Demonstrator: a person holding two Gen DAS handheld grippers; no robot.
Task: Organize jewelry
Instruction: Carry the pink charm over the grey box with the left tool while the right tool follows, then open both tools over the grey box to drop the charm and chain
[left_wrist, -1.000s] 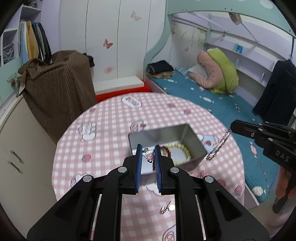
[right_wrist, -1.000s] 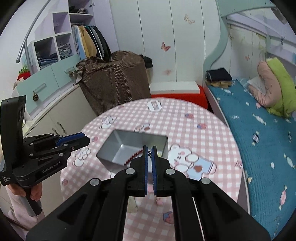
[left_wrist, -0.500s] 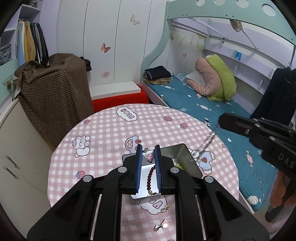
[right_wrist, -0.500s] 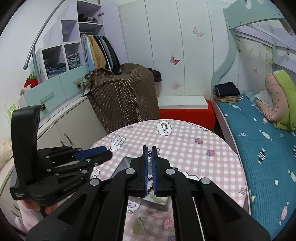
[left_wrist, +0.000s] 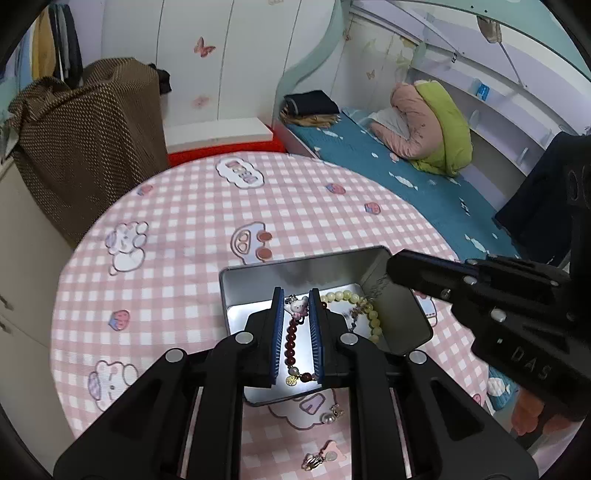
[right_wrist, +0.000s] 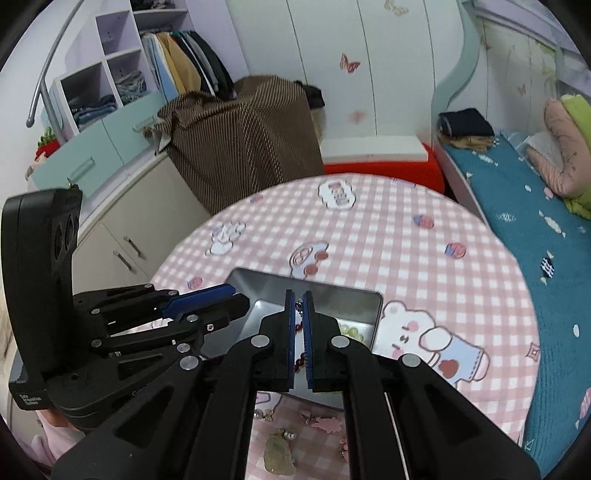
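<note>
Both tools (left_wrist: 296, 295) (right_wrist: 298, 295) over the tin's (left_wrist: 295, 264) rim

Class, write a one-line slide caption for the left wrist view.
Left gripper holds a small charm over an open metal tin of bead bracelets.

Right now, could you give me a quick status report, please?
Left gripper shut on bunny charm. Right gripper shut on thin chain. Both over open tin. Nothing in the way.
</note>
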